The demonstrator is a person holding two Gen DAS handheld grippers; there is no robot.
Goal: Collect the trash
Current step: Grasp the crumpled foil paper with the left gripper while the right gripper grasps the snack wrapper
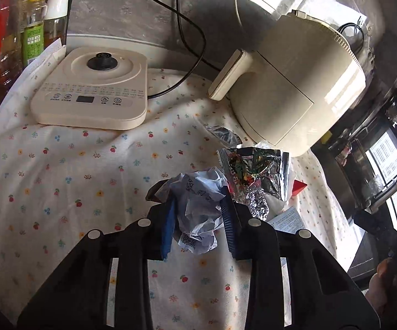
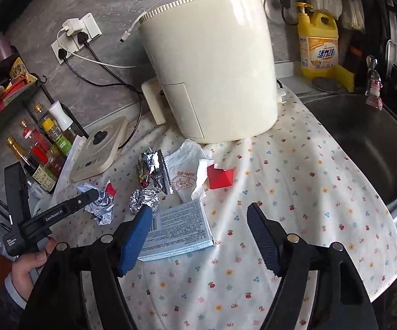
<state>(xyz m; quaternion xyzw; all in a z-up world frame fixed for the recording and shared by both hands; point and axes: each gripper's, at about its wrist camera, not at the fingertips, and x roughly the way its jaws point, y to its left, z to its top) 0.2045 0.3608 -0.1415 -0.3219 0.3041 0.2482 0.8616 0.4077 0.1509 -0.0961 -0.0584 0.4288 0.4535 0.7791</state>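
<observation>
Gripping: left gripper (image 1: 199,206) pinches crumpled paper wrapper (image 1: 198,209), just before air fryer (image 1: 289,90).
Right gripper (image 2: 201,236): wide, empty, over box (image 2: 179,227).
Room: bare tablecloth (image 2: 294,192) towards sink (image 2: 369,143).

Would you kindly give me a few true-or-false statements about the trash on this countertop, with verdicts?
1. The left gripper is shut on the crumpled paper wrapper. True.
2. The right gripper holds the red paper piece. False: its jaws are open and empty.
3. The foil ball lies in the sink. False: it lies on the floral cloth.
4. The blue-edged box lies flat on the cloth. True.
</observation>
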